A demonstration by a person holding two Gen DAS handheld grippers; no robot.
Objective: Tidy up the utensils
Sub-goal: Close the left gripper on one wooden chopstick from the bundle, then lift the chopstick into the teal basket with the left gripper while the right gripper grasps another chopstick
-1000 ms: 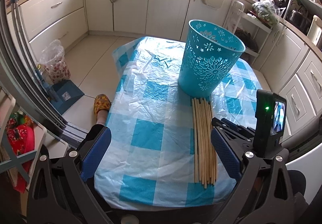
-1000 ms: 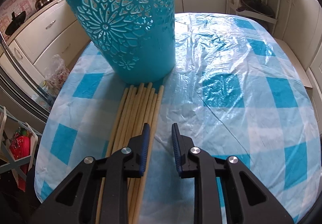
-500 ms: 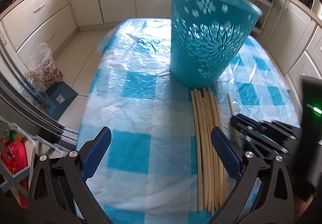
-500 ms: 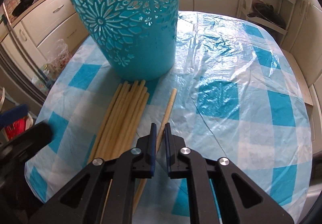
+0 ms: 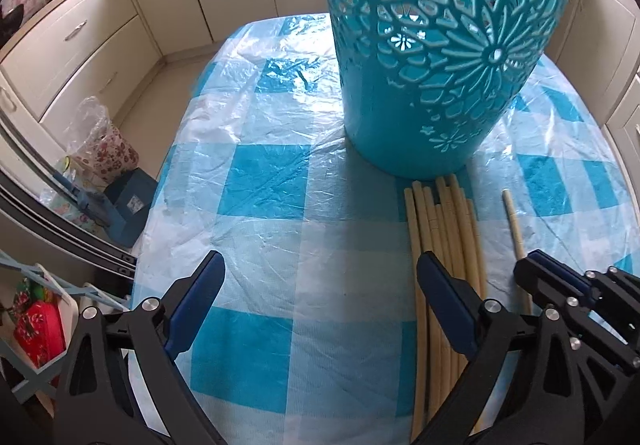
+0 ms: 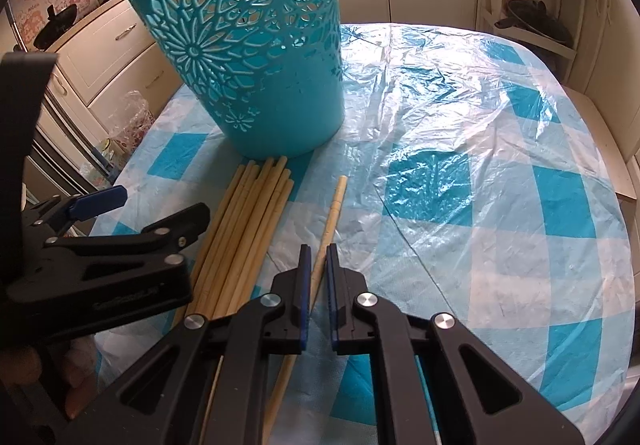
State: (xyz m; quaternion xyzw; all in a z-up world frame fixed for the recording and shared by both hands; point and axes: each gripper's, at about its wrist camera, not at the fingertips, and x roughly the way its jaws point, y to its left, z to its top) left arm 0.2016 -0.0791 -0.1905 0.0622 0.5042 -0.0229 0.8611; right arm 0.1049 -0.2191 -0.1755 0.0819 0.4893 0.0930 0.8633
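Note:
A teal cut-out basket (image 5: 444, 45) stands upright on the checked table; it also shows in the right wrist view (image 6: 256, 57). A bundle of several long wooden chopsticks (image 5: 444, 245) lies in front of it, also in the right wrist view (image 6: 244, 233). My right gripper (image 6: 316, 257) is shut on a single chopstick (image 6: 334, 205) that lies apart to the right of the bundle, also in the left wrist view (image 5: 514, 225). My left gripper (image 5: 320, 277) is wide open and empty, low over the table, its right finger over the bundle.
The table carries a blue-and-white checked cloth under clear plastic (image 6: 480, 165). Kitchen cabinets (image 5: 80, 45) stand around it. A plastic bag and a blue box (image 5: 116, 173) sit on the floor at the left. A rack (image 6: 532, 5) stands at the back right.
My right gripper closed on one chopstick and drew it to the right, away from the bundle. My left gripper moved forward, closer to the basket, still open.

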